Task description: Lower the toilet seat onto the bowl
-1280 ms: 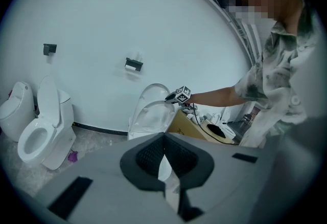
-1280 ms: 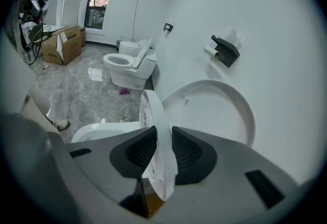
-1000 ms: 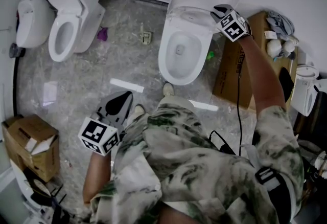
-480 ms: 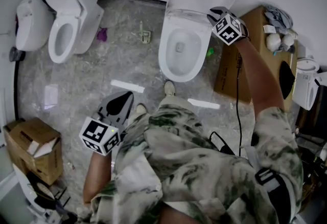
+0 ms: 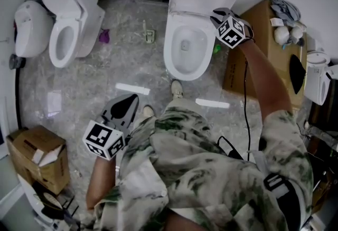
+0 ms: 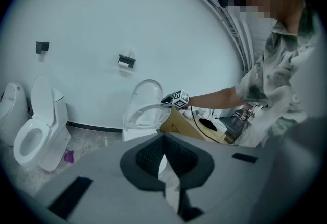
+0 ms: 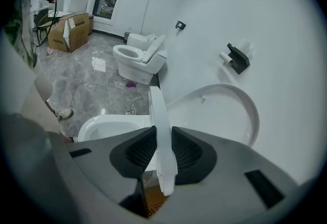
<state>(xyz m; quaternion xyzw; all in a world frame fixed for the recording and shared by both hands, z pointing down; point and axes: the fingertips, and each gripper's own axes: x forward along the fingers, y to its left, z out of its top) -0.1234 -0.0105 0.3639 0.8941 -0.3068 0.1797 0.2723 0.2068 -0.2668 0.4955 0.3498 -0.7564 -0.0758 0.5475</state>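
Toilet seat (image 7: 156, 105) is partly raised, between bowl and lid. Nearest the person, the left gripper (image 6: 164, 141) hangs at their side, jaws pressed together on nothing; further out, the right gripper (image 7: 163, 141) pinches the seat's rim from both sides, above the bowl (image 5: 170, 58); behind it the lid (image 7: 225, 115) is upright near the wall.

In my judgement the lowering goes best slowly: a firm pinch on the rim; the wrist rolling with the hinge's arc so the pads do not slip; release only as seat meets bowl, with the under jaw drawn clear first so it is not trapped. A drop would likely slam.

Counted:
- two grippers
- one seat and one lid on this toilet
- two cardboard boxes, the near box (image 5: 37, 148) and the far box (image 5: 264, 24)
- three toilets, with the open toilet (image 5: 68, 24) and the rounded toilet (image 5: 29, 21) off to the left
- two wall holders (image 6: 126, 62)
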